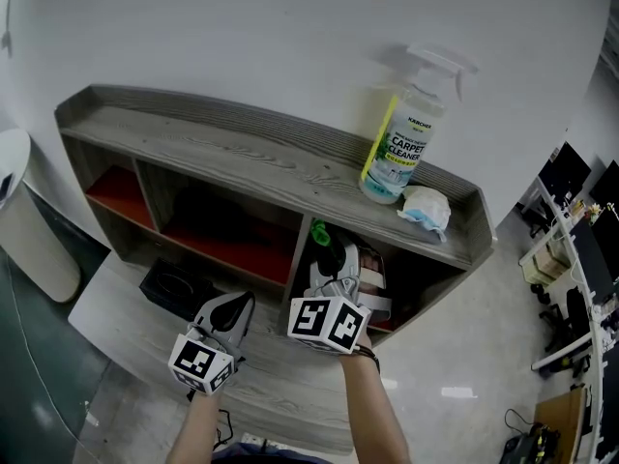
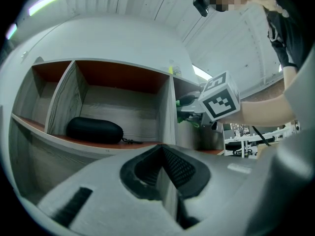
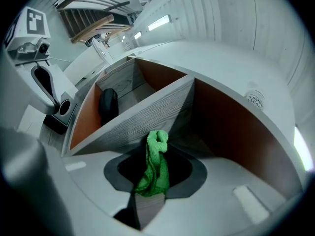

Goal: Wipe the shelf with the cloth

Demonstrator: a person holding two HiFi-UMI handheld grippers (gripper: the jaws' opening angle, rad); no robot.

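Note:
The grey wooden shelf unit [image 1: 242, 153] has orange-lined compartments below its top board. My right gripper [image 1: 334, 259] is at the mouth of the right compartment, shut on a green cloth [image 1: 323, 234]. In the right gripper view the green cloth [image 3: 157, 173] hangs bunched from the shut right gripper [image 3: 155, 156], just in front of the grey divider panel [image 3: 147, 117]. My left gripper [image 1: 228, 313] hangs lower left, before the middle compartment, shut and holding nothing. In the left gripper view the left gripper [image 2: 164, 151] points at the divider's edge, with the right gripper's marker cube [image 2: 220, 96] beyond.
A carpet-cleaner spray bottle [image 1: 398, 143] and a crumpled white cloth [image 1: 426, 209] stand on the top board's right end. A black zipped case [image 2: 93, 130] lies in the middle compartment. A white bin [image 1: 24, 211] stands left of the unit. Desks stand far right.

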